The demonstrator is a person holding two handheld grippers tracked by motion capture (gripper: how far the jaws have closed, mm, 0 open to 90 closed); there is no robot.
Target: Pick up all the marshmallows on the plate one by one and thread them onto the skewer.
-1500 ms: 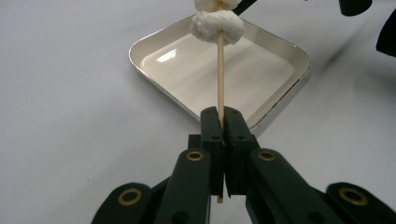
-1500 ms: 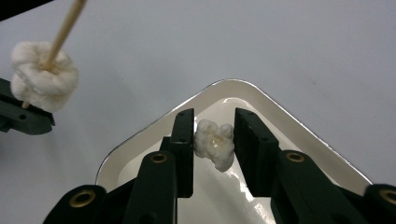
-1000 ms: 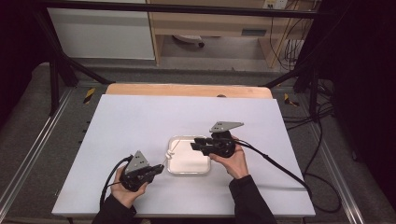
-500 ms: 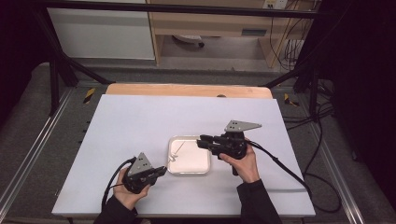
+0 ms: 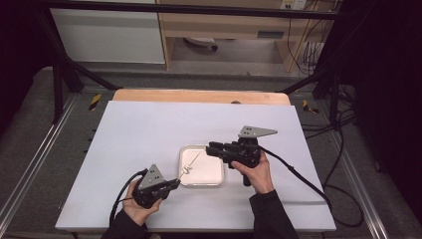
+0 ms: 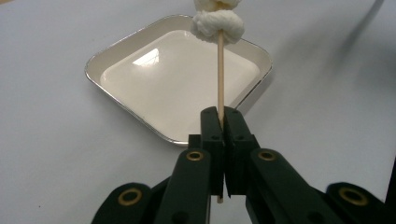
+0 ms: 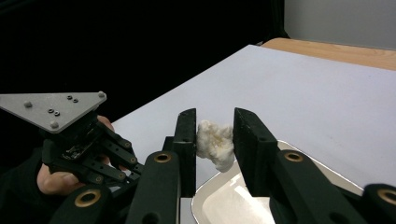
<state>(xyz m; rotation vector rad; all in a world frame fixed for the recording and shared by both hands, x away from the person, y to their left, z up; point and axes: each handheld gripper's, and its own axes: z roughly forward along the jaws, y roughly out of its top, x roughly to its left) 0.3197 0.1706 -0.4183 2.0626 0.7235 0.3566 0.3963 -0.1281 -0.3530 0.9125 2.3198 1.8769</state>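
**Skewer lifted over the tray, right gripper drawn back**

White tabletop, wooden edge at the far side, dark room beyond. Near the middle, slightly toward the person: a wooden skewer carrying white dough-like lumps, slanting up over a shallow white tray. Clamped at its lower end between the tightly closed jaws of the left gripper; seen from above, held just off the tray's near-left corner by the left gripper, tip rising toward the tray's middle.

Right gripper: jaws part-open, a white lump showing between them; whether the pads press it cannot be told. From above, right gripper over the tray's far-right corner, pointing left.

Against a second earlier: right gripper then lower and further over the tray, now pulled back toward the tray's right edge and raised; skewer now plainly up above the tray; left hand barely shifted; tray unmoved.
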